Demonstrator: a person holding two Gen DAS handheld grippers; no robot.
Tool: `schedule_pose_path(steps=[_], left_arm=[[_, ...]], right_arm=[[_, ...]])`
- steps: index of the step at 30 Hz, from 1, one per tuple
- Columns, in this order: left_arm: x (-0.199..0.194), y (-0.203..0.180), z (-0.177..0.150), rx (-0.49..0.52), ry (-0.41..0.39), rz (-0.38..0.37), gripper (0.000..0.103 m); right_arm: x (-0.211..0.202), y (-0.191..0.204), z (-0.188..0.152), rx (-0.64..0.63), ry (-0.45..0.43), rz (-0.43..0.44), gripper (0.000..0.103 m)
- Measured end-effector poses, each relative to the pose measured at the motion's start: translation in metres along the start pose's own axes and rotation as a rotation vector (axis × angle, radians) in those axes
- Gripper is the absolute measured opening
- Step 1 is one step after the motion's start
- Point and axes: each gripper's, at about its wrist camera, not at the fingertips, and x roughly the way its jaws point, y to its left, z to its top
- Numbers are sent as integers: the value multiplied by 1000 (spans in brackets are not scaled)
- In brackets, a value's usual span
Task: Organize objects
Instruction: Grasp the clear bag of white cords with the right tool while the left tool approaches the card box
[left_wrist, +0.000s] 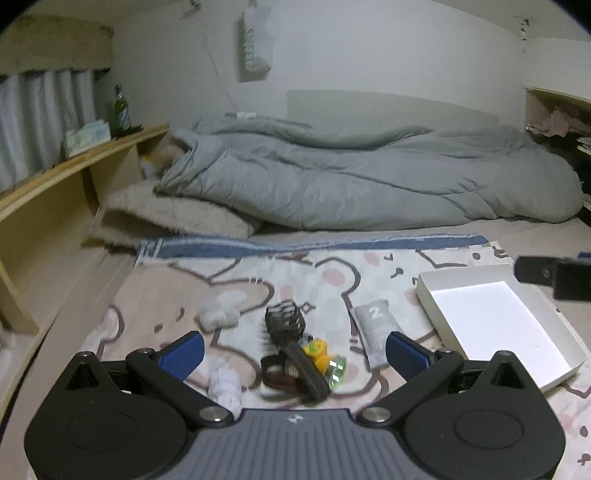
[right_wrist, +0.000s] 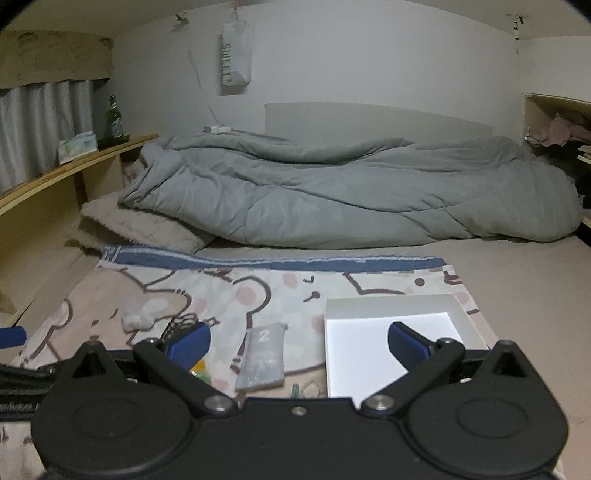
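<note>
While clutter pile (left_wrist: 295, 354) crowds cloth, white tray (left_wrist: 498, 325) beside, grey pouch (left_wrist: 376, 332) between

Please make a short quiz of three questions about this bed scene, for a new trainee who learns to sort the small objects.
1. True or false: the white box already holds the grey pouch.
2. Which number is printed on the grey pouch? A) 2 B) 5 C) 7
3. Fill in: both the left gripper and the right gripper have their jaws ____.

Key:
1. False. The box looks empty, and the pouch lies on the bear-print cloth beside it.
2. A.
3. Open. Neither one holds anything.
</note>
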Motion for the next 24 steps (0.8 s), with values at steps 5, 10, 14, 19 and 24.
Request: schedule_pose_path(steps=[5, 10, 14, 19, 24], left_arm=[[25, -4, 1, 10, 67, -21, 103], [53, -3, -18, 12, 123, -39, 103], [74, 1, -30, -1, 206, -45, 103], [89, 6, -36, -39, 239, -97, 103], [104, 1, -42, -52, 310, -137, 102]], right_arm=[[31, -10, 6, 43, 17, 68, 103], [66, -16, -5, 33, 79, 96, 91], [89, -18, -21, -27, 127, 153, 71], [117, -22, -47, -46, 236, 224, 30], [126, -12, -73, -99, 292, 380, 5]])
